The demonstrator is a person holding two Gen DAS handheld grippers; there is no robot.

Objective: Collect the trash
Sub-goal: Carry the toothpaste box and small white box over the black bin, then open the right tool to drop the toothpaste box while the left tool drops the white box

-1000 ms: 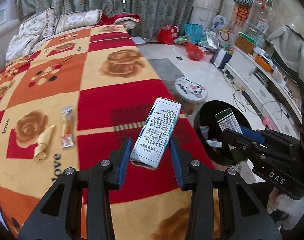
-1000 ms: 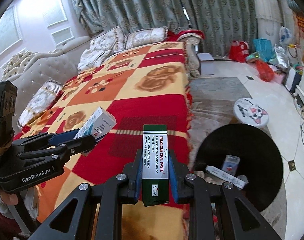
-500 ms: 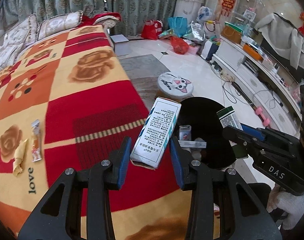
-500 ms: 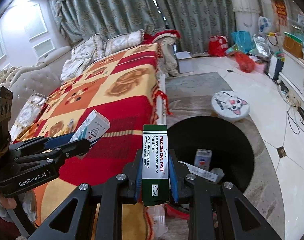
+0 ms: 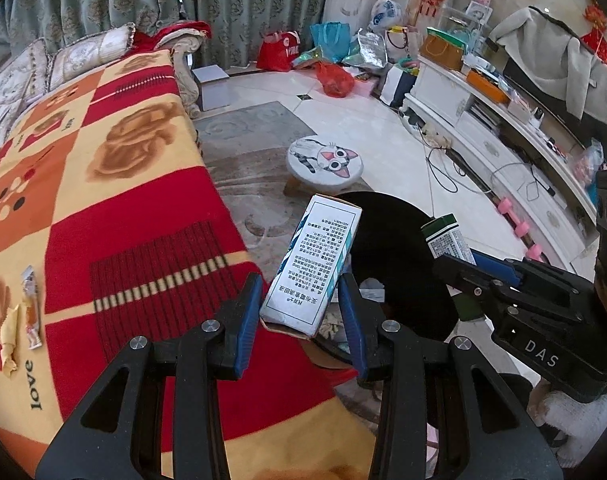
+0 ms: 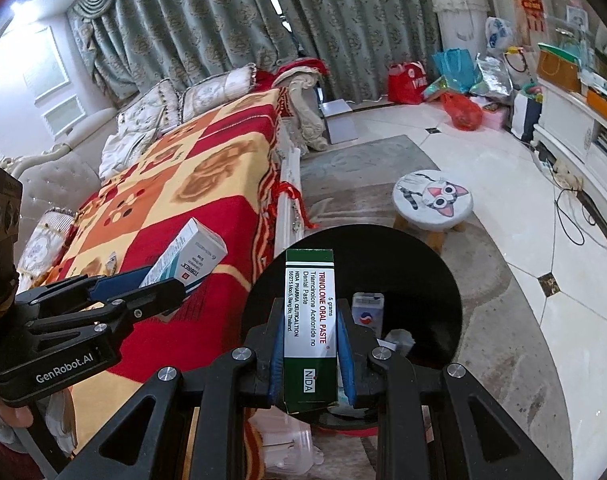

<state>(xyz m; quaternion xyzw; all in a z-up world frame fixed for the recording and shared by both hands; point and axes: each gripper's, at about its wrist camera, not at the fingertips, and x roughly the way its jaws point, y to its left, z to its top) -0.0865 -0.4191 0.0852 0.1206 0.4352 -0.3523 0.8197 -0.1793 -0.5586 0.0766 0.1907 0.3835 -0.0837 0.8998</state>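
Observation:
My left gripper (image 5: 301, 320) is shut on a white and teal medicine box (image 5: 313, 264), tilted, at the bed's edge beside the black trash bin (image 5: 399, 248). My right gripper (image 6: 310, 356) is shut on a green and white oral paste box (image 6: 310, 320), held upright over the black trash bin (image 6: 423, 264). The bin holds a few small boxes and papers (image 6: 368, 310). The left gripper with its box (image 6: 187, 260) shows in the right wrist view; the right gripper (image 5: 459, 258) shows in the left wrist view. A snack wrapper (image 5: 31, 312) and a crumpled yellow paper (image 5: 8, 340) lie on the blanket.
The red and orange blanket (image 5: 103, 184) covers the bed on the left. A cat-face stool (image 5: 323, 162) stands on the floor behind the bin. Bags (image 5: 331, 80) and a white TV cabinet (image 5: 503, 148) line the far side. Cables (image 5: 443, 172) lie on the tiles.
Both grippers have moved right, off the bed toward the bin, each still holding its box. The right gripper's box now hangs over the bin opening.

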